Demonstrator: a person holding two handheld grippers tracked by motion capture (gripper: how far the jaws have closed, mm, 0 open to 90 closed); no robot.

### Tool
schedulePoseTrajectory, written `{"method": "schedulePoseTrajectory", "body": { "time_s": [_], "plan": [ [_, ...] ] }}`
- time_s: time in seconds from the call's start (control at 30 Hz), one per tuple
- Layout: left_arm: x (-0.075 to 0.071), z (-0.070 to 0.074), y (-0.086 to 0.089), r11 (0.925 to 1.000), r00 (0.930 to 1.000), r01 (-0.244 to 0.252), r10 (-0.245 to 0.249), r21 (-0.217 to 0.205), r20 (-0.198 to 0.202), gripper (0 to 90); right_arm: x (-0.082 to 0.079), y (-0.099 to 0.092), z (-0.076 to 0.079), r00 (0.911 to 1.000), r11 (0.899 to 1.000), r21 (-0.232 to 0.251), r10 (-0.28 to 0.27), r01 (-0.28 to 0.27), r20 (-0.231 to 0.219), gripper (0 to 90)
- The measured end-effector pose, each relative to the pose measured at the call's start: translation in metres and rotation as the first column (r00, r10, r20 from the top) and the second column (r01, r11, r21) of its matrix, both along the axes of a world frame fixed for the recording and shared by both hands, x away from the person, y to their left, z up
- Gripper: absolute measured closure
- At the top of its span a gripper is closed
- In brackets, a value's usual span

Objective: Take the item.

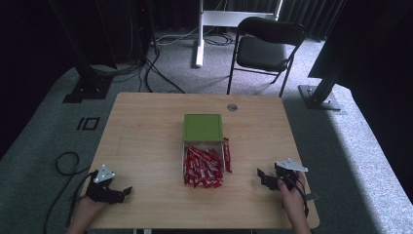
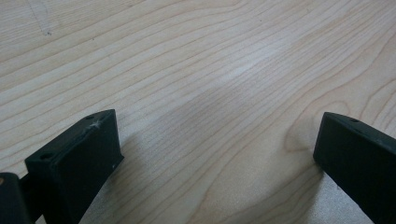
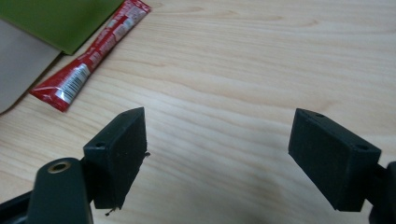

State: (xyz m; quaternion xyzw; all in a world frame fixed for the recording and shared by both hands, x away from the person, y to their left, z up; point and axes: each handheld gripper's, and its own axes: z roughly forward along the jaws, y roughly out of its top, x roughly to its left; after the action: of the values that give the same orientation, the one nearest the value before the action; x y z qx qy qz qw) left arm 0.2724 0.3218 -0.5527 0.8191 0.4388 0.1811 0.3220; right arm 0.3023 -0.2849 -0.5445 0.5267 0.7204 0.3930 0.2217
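Jaws are held spread on both the left gripper [image 1: 127, 190] and the right gripper [image 1: 261, 175], low over the table [image 1: 146, 126]. Red sachets [image 1: 202, 166] are heaped mid-table, one loose sachet [image 3: 88, 59] beside the green box [image 1: 203, 127].

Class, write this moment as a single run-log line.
left gripper: open, nothing held | right gripper: open, nothing held | box: full of red sachets, green lid behind | loose sachet beside box

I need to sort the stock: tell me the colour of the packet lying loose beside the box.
Red, with a white barcode patch: the loose packet, clearest in the right gripper view.
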Motion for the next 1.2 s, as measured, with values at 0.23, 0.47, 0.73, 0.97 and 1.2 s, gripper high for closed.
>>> {"method": "schedulePoseTrajectory", "body": {
  "time_s": [0.23,0.47,0.73,0.97,1.2],
  "plan": [
    [0.0,0.0,0.0,1.0,1.0,0.0,0.0,0.0,0.0,1.5,-0.012,-0.012,-0.01,0.9997,1.0,-0.019,0.023,-0.023,-0.012,18.9],
    [0.0,0.0,0.0,1.0,1.0,0.0,0.0,-0.001,0.001,1.5,-0.025,-0.018,-0.011,0.9966,0.996,-0.035,0.081,-0.081,0.016,18.9],
    [0.0,0.0,0.0,1.0,1.0,0.0,0.0,-0.001,0.001,1.5,-0.033,-0.016,-0.011,0.971,0.97,-0.051,0.238,-0.237,0.017,19.0],
    [0.0,0.0,0.0,1.0,1.0,0.0,0.0,-0.002,0.0,1.5,-0.034,-0.011,-0.013,0.9373,0.933,-0.092,0.345,-0.348,-0.049,19.1],
    [0.0,0.0,0.0,1.0,1.0,0.001,-0.001,-0.003,0.0,1.5,-0.035,-0.006,-0.014,0.911,0.903,-0.117,0.408,-0.412,-0.062,19.0]
  ]
}}
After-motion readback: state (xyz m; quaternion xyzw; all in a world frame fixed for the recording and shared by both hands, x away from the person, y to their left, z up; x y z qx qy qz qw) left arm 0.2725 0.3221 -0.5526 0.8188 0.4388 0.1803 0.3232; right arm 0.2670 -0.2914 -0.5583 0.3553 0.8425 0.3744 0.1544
